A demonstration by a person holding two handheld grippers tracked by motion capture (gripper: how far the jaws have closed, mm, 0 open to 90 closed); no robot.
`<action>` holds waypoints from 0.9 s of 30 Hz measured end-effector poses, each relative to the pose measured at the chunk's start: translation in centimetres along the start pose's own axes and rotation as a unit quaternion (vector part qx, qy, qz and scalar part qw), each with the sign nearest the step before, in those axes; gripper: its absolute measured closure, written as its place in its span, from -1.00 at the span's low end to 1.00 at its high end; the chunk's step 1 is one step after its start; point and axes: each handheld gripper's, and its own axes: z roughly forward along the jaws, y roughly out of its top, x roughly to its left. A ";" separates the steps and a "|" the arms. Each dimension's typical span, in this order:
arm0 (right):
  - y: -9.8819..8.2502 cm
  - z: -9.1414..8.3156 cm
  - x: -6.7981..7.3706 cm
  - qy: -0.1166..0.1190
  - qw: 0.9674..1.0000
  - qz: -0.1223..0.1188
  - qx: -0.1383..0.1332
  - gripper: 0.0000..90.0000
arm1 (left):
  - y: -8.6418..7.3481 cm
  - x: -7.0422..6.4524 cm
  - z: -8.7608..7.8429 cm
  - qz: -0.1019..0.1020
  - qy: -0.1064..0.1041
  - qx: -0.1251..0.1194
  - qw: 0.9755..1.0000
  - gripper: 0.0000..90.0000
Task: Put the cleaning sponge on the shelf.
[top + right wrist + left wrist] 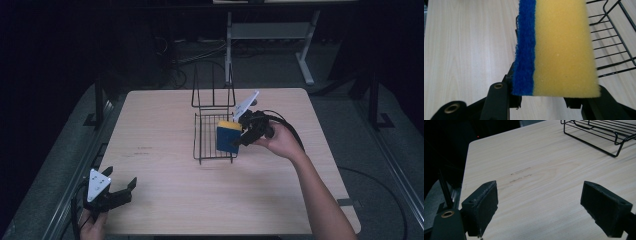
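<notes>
1. The right gripper [243, 134] has its two black jaws clamped on a yellow foam sponge with a blue scouring face [227, 138]. In the right gripper view the sponge [559, 47] stands on edge, with one jaw against the blue side and the other against the yellow side.

2. From the high view, the sponge hangs at the three o'clock edge of the black wire dish rack [207, 142], which sits near the centre of the pale wooden table [165, 200]. I cannot tell whether its lower edge touches the wires or floats just above them.

3. My reading: this is the carrying step, with the sponge either on its way into the rack's flat tray or being lifted off it. I can't say which.

4. If it is going in, the next move needs the sponge brought over the rim toward nine o'clock, lowered flat or on edge, and only then released.

5. The rim wire along that side and the tall upright hoops at the rack's twelve o'clock end are what could snag the jaws.

6. The left gripper [119, 188] rests at the table's seven o'clock corner, jaws spread wide with nothing between them. It is well apart from the rack.

7. There is open tabletop all round, especially from six to nine o'clock.
</notes>
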 end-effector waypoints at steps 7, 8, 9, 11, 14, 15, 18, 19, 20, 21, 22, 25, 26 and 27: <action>0.5 0.4 -1.0 0.003 1.000 0.003 -0.007 0.25 | 0.0 0.0 0.0 -0.001 0.000 0.000 1.000 -0.69; 0.5 0.5 -1.2 0.005 1.000 0.005 -0.007 0.25 | 0.0 0.0 0.0 -0.001 0.000 0.000 1.000 -0.69; 0.4 0.6 -1.3 0.001 1.000 0.006 -0.007 0.25 | 0.0 0.0 0.1 0.000 -0.001 0.000 1.000 -0.69; 0.4 0.7 -1.5 0.003 1.000 0.011 -0.009 0.25 | 0.0 0.0 0.1 -0.001 -0.001 0.000 1.000 -0.69; 0.3 1.0 -1.9 0.006 1.000 0.015 -0.012 0.25 | 0.0 0.0 0.1 0.000 -0.001 0.000 1.000 -0.69; 0.3 1.1 -2.0 0.006 1.000 0.015 -0.010 0.25 | 0.0 0.1 0.1 0.001 -0.001 0.000 1.000 -0.69; 0.5 1.3 -2.4 0.008 1.000 0.016 -0.008 0.25 | 0.0 0.0 0.2 0.001 -0.002 0.001 1.000 -0.69; 0.6 1.3 -2.5 0.006 1.000 0.014 -0.007 0.25 | 0.0 0.0 0.2 0.001 -0.002 0.001 1.000 -0.69; 0.7 1.3 -2.5 0.005 1.000 0.012 -0.008 0.25 | 0.0 0.0 0.1 0.002 -0.001 0.001 1.000 -0.69; 0.8 1.3 -2.5 0.007 1.000 0.013 -0.009 0.25 | 0.1 0.0 0.1 0.001 -0.001 0.001 1.000 -0.69; 0.9 1.4 -2.7 0.009 1.000 0.011 -0.007 0.25 | 0.0 0.0 0.2 0.001 -0.001 0.001 1.000 -0.69; 1.2 1.6 -3.0 0.006 1.000 0.003 -0.006 0.25 | 0.0 0.0 0.2 -0.002 -0.001 0.001 1.000 -0.69; 1.3 1.7 -3.0 0.007 1.000 0.008 -0.012 0.25 | 0.0 0.0 0.2 -0.002 -0.001 0.002 1.000 -0.69; 1.2 1.8 -3.2 0.009 1.000 0.012 -0.015 0.25 | 0.0 0.0 0.3 -0.002 0.000 0.001 1.000 -0.69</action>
